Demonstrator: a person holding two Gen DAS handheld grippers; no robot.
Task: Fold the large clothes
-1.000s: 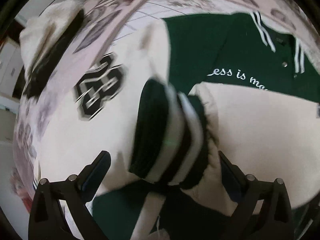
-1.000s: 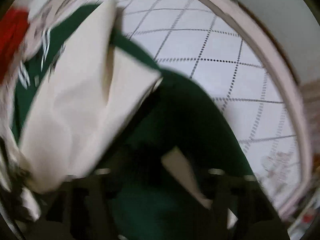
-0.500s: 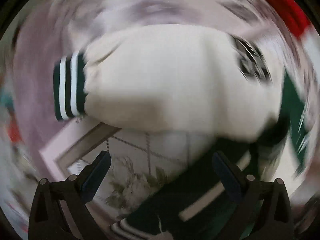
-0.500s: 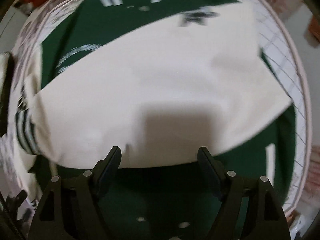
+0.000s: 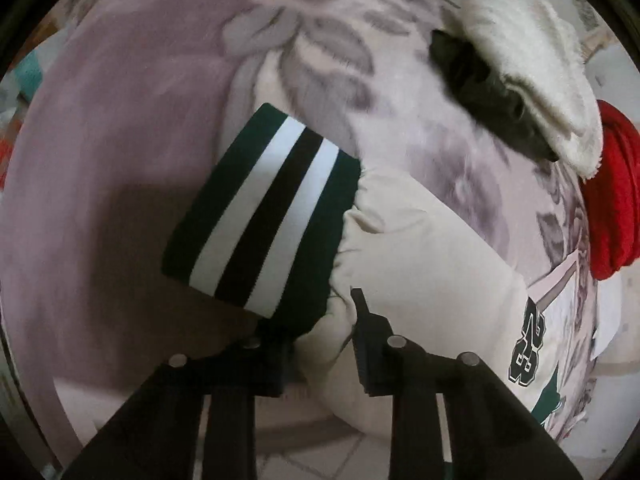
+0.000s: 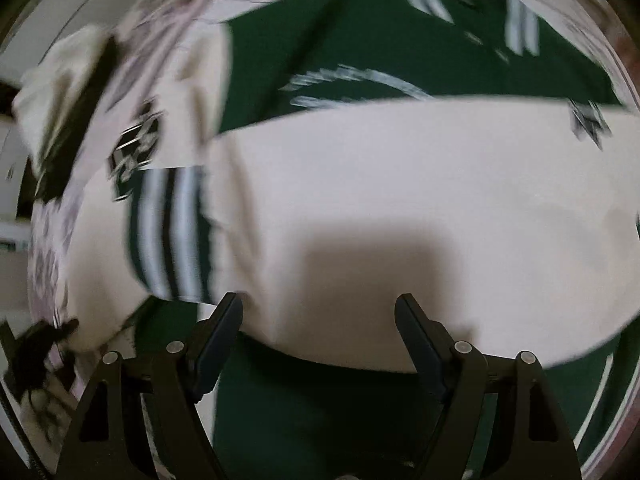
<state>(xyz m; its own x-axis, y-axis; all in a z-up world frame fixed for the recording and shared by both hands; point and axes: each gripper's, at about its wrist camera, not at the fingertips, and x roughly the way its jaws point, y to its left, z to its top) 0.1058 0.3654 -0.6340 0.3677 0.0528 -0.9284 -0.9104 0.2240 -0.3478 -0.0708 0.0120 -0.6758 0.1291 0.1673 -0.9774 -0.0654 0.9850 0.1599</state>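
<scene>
A green and cream varsity jacket (image 6: 360, 40) lies on the bed. In the left wrist view my left gripper (image 5: 320, 320) is shut on the cream sleeve (image 5: 420, 248) just behind its green, white and black striped cuff (image 5: 260, 216). In the right wrist view my right gripper (image 6: 318, 312) is open and empty above a cream sleeve (image 6: 400, 184) folded across the green body. The other sleeve's striped cuff (image 6: 168, 228) shows at the left, blurred.
The bed has a pink floral blanket (image 5: 120, 120). A cream and black fleece garment (image 5: 528, 60) and a red garment (image 5: 616, 192) lie at the far right in the left wrist view. A white tiled-pattern sheet edge (image 5: 320, 456) shows below.
My left gripper swung left to the sleeve cuff and closed on the sleeve beside it. My right gripper released the jacket half a second ago and stays open over the folded sleeve.
</scene>
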